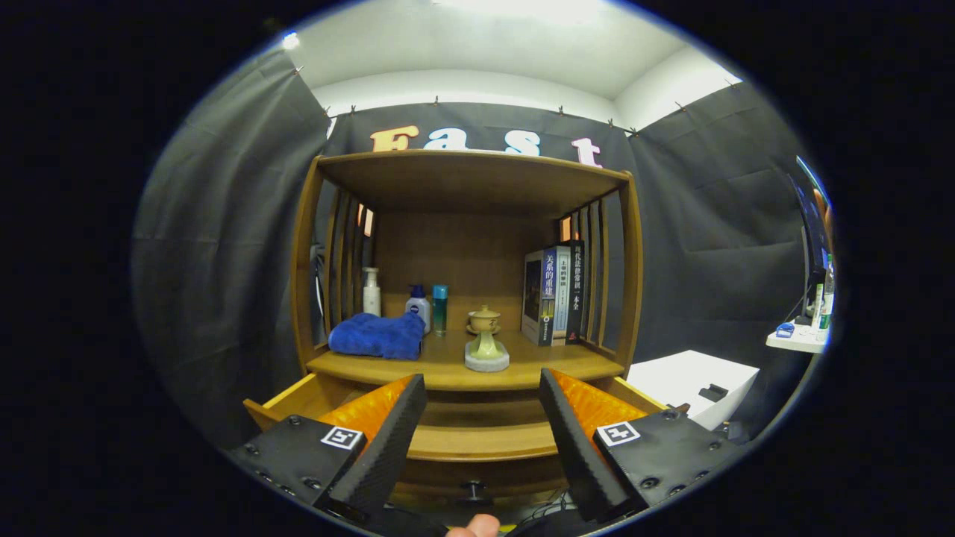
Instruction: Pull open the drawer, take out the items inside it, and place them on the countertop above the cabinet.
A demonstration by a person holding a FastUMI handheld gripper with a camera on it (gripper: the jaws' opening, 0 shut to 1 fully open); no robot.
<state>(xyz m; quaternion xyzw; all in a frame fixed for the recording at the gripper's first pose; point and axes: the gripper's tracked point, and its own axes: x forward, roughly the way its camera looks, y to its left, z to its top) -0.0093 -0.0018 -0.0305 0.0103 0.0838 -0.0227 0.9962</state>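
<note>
Drawer of a wooden cabinet stands pulled out toward the camera, its front panel and round knob nearest, its side walls running back under the countertop. What lies inside the drawer cannot be made out, since the near panel and the fingers block the view. The gripper hangs just in front of and above the drawer with its fingers spread wide and nothing between them; the left finger and right finger frame the drawer's middle. On the countertop, at far left, sit a white pump bottle, a white bottle with a blue cap and a teal bottle, with a folded blue towel in front of them. A pale lidded cup on a round stand occupies the centre, near the front edge. Upright books lean against the slatted right side. A white box sits to the cabinet's right. A fingertip shows below the knob.
</note>
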